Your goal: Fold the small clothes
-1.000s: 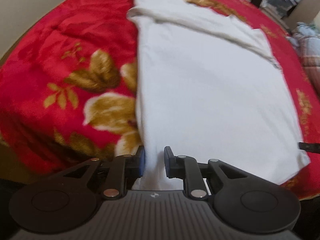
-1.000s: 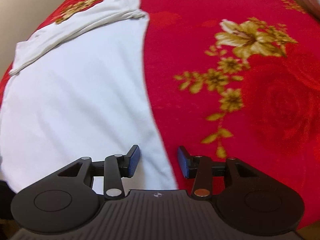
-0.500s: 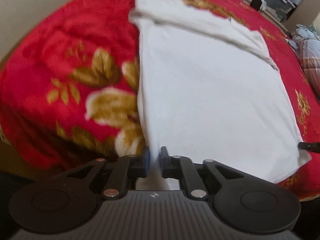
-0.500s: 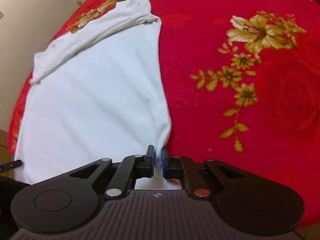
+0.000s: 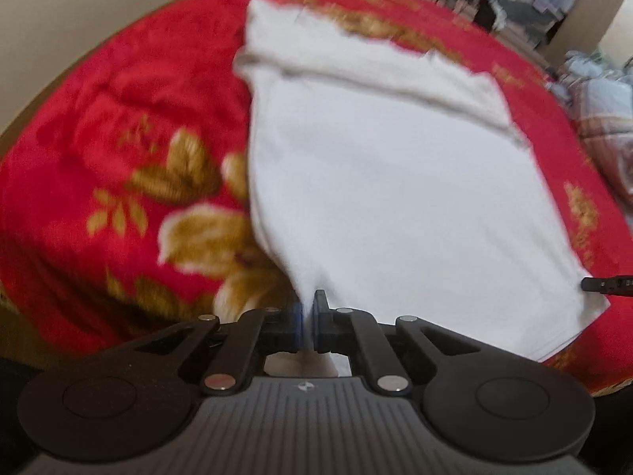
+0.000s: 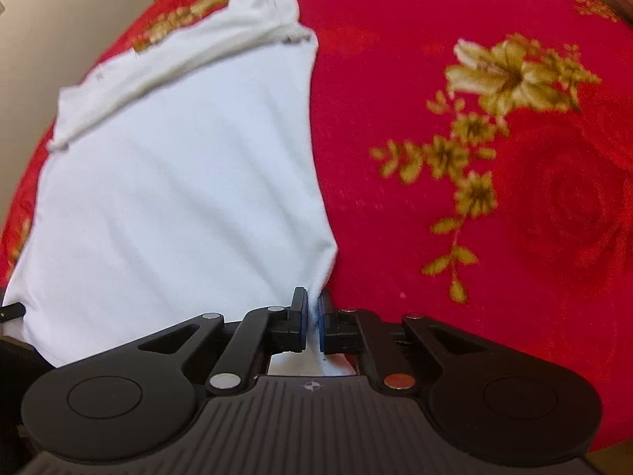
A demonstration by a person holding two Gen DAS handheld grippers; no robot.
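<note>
While the white shirt [image 5: 395,206] lies across the red floral blanket [image 6: 494,206], the left gripper [image 5: 307,318] and right gripper [image 6: 315,316] each pinch a near corner.

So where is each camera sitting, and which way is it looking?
Left wrist view: sits on the left gripper, looking forward along its fingers over the white shirt on the red blanket; the jaws pinch the shirt's near left corner.
Right wrist view: sits on the right gripper, looking forward; the jaws pinch the shirt's near right corner.
Shared: both show the same shirt and blanket, and each catches the other gripper's dark tip at its frame edge.
</note>
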